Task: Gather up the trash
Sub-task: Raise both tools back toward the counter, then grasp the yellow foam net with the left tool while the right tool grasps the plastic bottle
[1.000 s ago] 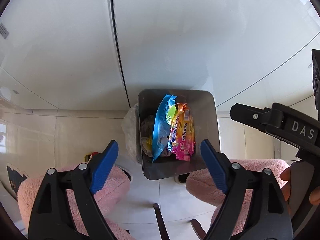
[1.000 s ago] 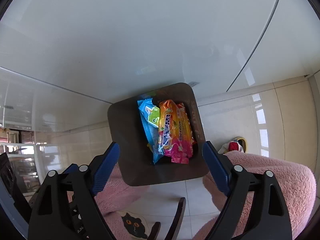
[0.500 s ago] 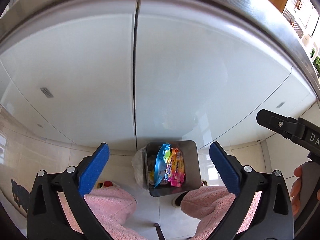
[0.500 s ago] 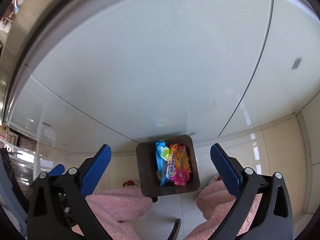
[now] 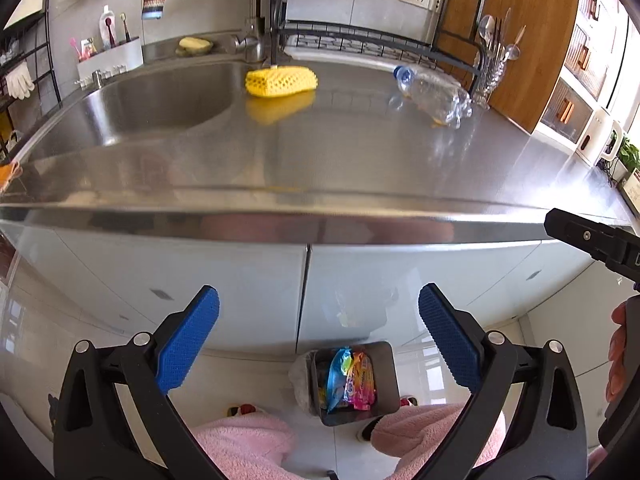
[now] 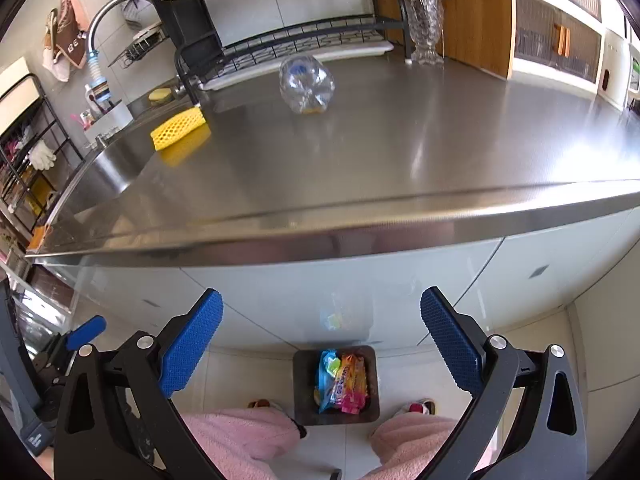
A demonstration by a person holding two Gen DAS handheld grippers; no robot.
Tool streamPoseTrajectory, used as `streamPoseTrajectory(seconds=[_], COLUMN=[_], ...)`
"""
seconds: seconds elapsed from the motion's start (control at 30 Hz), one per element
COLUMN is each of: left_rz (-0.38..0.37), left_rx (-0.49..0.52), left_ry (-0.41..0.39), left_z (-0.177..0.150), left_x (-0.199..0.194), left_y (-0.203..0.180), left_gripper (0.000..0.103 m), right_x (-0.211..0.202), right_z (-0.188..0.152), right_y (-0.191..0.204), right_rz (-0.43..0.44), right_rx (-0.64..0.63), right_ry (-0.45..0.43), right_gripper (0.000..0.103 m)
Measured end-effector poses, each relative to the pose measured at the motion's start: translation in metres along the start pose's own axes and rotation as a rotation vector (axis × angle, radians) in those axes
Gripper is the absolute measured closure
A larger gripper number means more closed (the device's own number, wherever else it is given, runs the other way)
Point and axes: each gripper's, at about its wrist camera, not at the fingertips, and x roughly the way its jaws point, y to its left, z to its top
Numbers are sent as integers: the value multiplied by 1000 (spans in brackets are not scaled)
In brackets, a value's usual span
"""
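Left gripper [image 5: 319,332] has its blue pads wide apart w/ nothing between them, low in the frame; right gripper [image 6: 321,334] likewise spread & empty. Both look down past the front edge of the steel surface [image 5: 320,152] toward the floor.

Trash bin [image 5: 356,384] sits on the floor at lower centre, against the white cabinet doors [image 5: 240,280], between the person's pink fuzzy legs [image 5: 248,444]. Inside it: a blue wrapper [image 5: 335,376] & a pink/orange candy pack [image 5: 362,380] side by side.

Still up on the surface: a crushed clear plastic bottle [image 5: 434,94] lying on its side, upper right in the left view, just in front of the dish rack [image 5: 360,40]. Yellow sponge [image 5: 281,81] is at upper centre, next to the sink basin [image 5: 160,96] & below the tap [image 5: 256,32]. Glass utensil holder [image 6: 426,24] stands right of the bottle, by a wooden panel [image 6: 476,12].

Between grippers & bottle: only the surface's front lip & bare steel. Right gripper's black tip [image 5: 588,236] pokes in at the right edge of the left view.
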Motion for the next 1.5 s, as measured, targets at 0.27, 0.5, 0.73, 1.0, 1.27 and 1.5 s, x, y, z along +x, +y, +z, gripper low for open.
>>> streamPoseTrajectory(seconds=[0.27, 0.5, 0.73, 1.0, 1.27, 1.5], left_rz=[30, 17, 8, -11, -37, -71], left_rx=[28, 16, 53, 106, 126, 118], left_ry=[-55, -55, -21, 36, 87, 121], left_z=[69, 134, 187, 219, 228, 224], left_x=[-8, 21, 74, 132, 167, 176], left_y=[18, 40, 54, 54, 56, 62], left_gripper=[8, 8, 8, 8, 9, 48], right_x=[-4, 21, 67, 119, 152, 160], right_z=[63, 117, 160, 187, 192, 193], right_y=[19, 27, 27, 16, 13, 19], right_rz=[-38, -52, -28, -42, -24, -27], right_rx=[-59, -77, -52, -24, -14, -38], right_ry=[-34, -25, 40, 109, 145, 140], right_gripper=[3, 3, 3, 3, 3, 12])
